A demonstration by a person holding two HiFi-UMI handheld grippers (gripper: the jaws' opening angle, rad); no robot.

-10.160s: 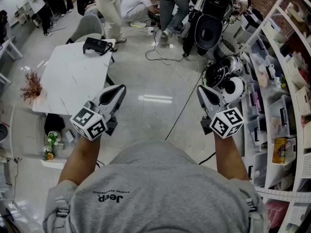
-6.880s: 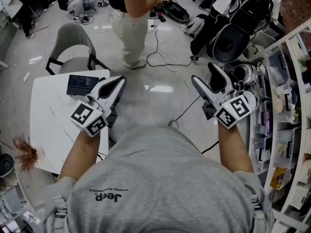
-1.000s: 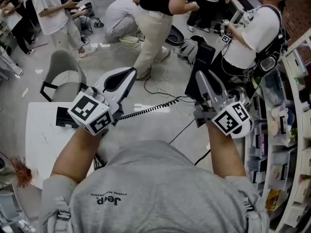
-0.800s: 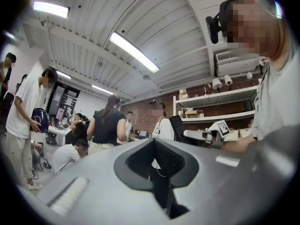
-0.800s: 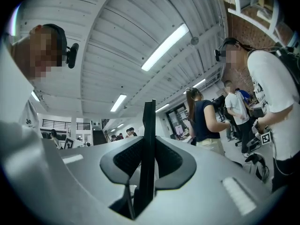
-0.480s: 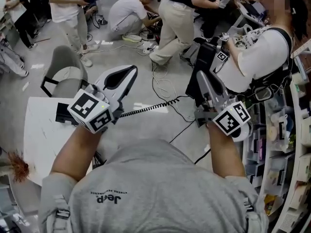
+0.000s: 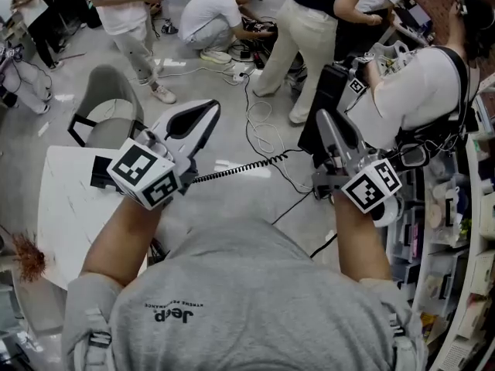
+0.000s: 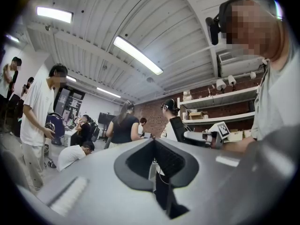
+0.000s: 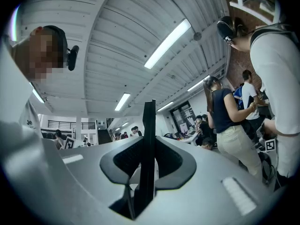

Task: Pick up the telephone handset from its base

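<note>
My right gripper (image 7: pixel 325 119) is shut on the black telephone handset (image 7: pixel 312 132), which stands up between the jaws above the floor. In the right gripper view the handset (image 9: pixel 149 125) shows edge-on as a thin dark blade, with the pads of the gripper (image 9: pixel 149 142) against both its sides. A coiled cord (image 7: pixel 240 167) runs from the handset leftward to the black base (image 7: pixel 100 173) on the white table (image 7: pixel 66 207). The left gripper's cube partly hides the base. My left gripper (image 7: pixel 209 111) hovers over the table's near corner, shut with nothing in it (image 8: pixel 153 141).
A grey chair (image 7: pixel 104 114) stands behind the table. Several people stand or crouch close ahead, one in a white shirt (image 7: pixel 418 91) right beside my right gripper. Cables (image 7: pixel 259 130) trail over the floor. Shelves (image 7: pixel 464 230) line the right side.
Both grippers keep their places and the handset stays in the right one. The people ahead have shifted about, and the one in beige trousers stepped to the right.
</note>
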